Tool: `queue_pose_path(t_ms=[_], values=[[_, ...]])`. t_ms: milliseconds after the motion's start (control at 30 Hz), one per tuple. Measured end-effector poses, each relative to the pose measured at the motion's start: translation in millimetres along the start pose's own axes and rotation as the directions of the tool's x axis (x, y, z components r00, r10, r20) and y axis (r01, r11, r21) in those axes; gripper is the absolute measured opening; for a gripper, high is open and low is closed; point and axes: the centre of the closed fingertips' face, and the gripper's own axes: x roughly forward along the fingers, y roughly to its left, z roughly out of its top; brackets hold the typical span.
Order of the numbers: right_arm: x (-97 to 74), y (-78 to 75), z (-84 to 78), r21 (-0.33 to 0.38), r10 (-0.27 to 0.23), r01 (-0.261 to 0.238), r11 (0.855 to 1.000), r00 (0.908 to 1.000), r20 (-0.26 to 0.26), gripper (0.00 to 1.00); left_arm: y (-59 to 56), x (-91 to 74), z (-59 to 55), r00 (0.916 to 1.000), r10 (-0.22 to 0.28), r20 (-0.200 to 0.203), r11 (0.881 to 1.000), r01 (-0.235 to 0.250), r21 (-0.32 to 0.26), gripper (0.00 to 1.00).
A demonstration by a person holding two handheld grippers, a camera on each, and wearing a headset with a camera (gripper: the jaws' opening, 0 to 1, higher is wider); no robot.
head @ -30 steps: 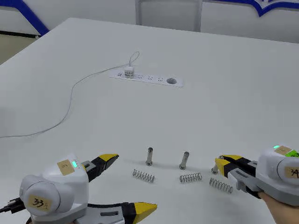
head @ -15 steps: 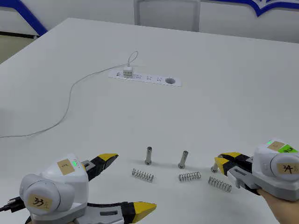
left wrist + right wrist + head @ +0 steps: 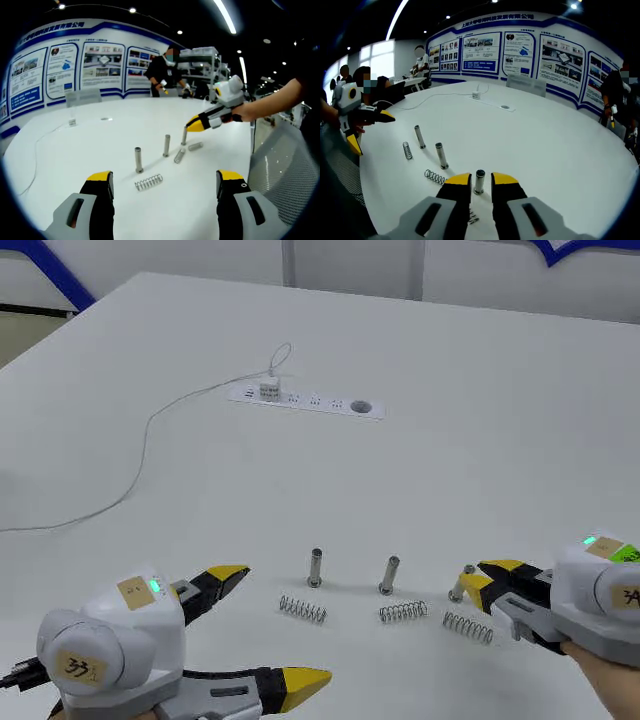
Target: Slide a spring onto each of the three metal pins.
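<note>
Three short metal pins stand upright in a row on the white table: left pin (image 3: pixel 315 568), middle pin (image 3: pixel 388 575), right pin (image 3: pixel 459 587). A loose spring lies in front of each: (image 3: pixel 303 609), (image 3: pixel 403 612), (image 3: pixel 468 627). My left gripper (image 3: pixel 268 628) hovers wide open at the lower left, short of the left spring (image 3: pixel 149 182). My right gripper (image 3: pixel 484 577) comes in from the right, its yellow jaws narrowly open. The right pin (image 3: pixel 479 181) stands between the tips with a thin gap on each side. The right spring (image 3: pixel 472 216) lies partly hidden under those jaws.
A white power strip (image 3: pixel 305 400) with a plugged adapter lies farther back. Its cable (image 3: pixel 140 460) curves off to the left. A wide stretch of bare table (image 3: pixel 480 460) separates the strip from the pins. People stand beyond the table in both gripper views.
The head view has drifted slightly. Pins, springs and both grippers keep about the same places relative to each other.
</note>
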Motion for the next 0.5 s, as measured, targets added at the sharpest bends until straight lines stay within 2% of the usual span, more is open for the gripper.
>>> queue_pose_path(t_ms=[133,267,400,500], values=[[-3.6,2.5,-0.4,-0.015,0.035,-0.035,0.999,0.9993,0.016,0.18,-0.7,0.2,0.5,1.0,-0.001,0.0,1.0,0.001,-0.004,0.86],[-7.8,-0.3,-11.3,-0.005,0.051,-0.051,0.999,0.9987,0.006,0.2,-3.4,1.1,-0.4,0.9999,-0.01,-0.007,1.0,0.01,-0.002,0.86],[-11.9,1.0,-35.5,-0.006,0.085,-0.086,0.996,0.9949,-0.054,0.21,-6.5,2.2,3.8,0.9998,-0.019,0.004,1.0,0.019,-0.004,0.87],[-14.1,4.9,-48.1,-0.022,0.112,-0.114,0.993,0.9904,-0.08,0.21,-8.1,3.9,0.8,0.9996,-0.028,-0.009,1.0,0.028,0.0,0.87]])
